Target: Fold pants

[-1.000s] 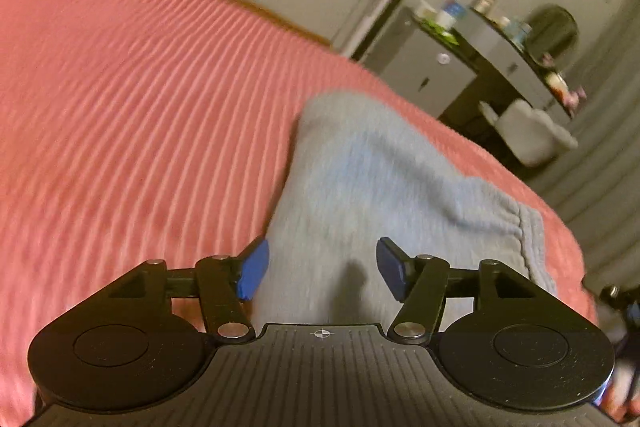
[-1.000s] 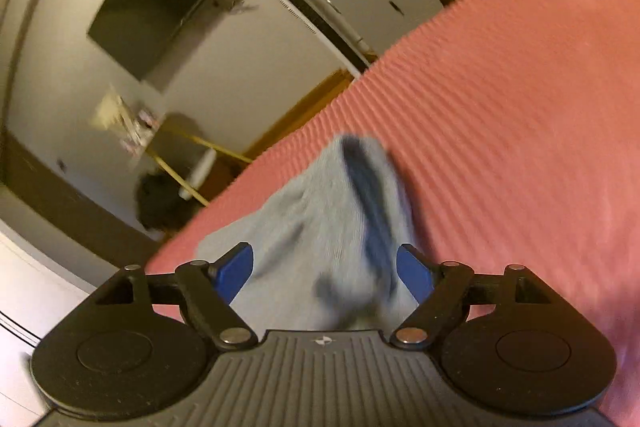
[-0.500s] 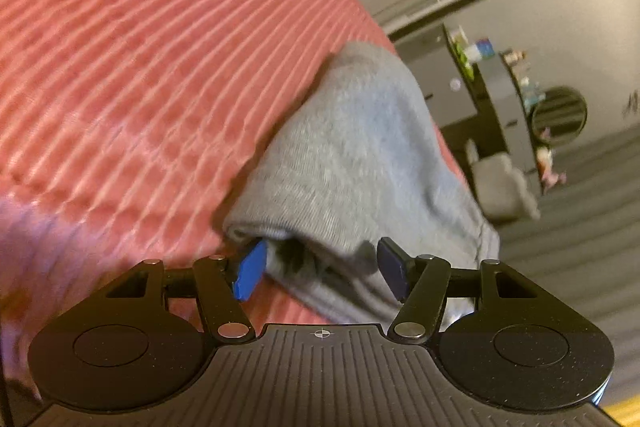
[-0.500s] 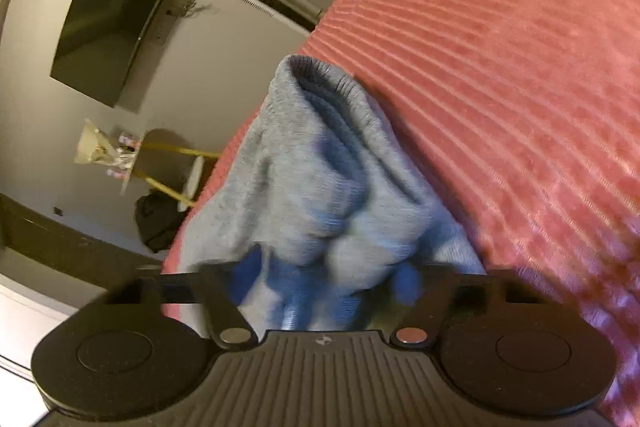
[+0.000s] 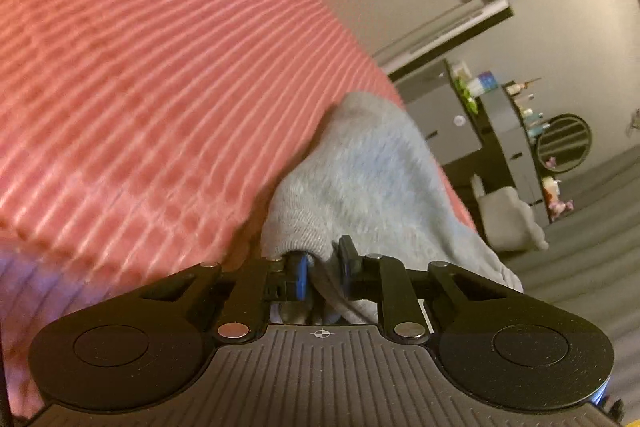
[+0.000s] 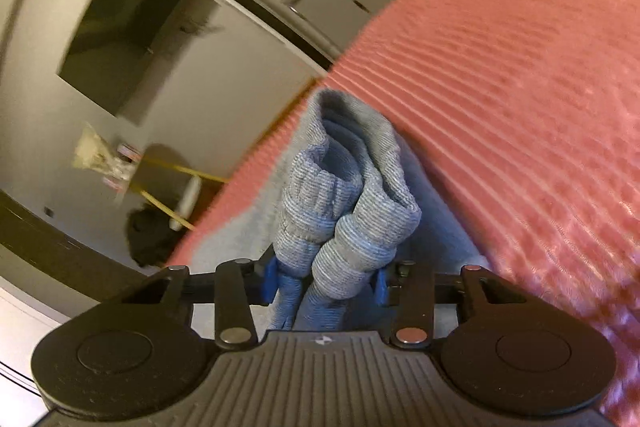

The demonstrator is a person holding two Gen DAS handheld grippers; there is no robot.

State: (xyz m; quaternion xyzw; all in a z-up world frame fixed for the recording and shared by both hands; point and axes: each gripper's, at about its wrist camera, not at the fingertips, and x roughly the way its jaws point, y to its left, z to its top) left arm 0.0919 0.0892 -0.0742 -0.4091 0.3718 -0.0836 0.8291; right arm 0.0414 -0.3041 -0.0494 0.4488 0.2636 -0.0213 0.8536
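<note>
Both grippers closing on the pants!
Left gripper (image 5: 323, 269) pinches a thin edge; right gripper (image 6: 325, 279) squeezes bunched cuffs; pants (image 5: 372, 179) stretch ahead across the blanket (image 5: 140, 75).

I find no legible text, brand, number or sign in either wrist view. The left gripper (image 5: 323, 263) body carries only a small crosshair mark, the right gripper (image 6: 326, 277) body a small pale emblem, neither of which I can read as letters. Packages on the far cabinet (image 5: 448, 115) are too blurred for me to read.
</note>
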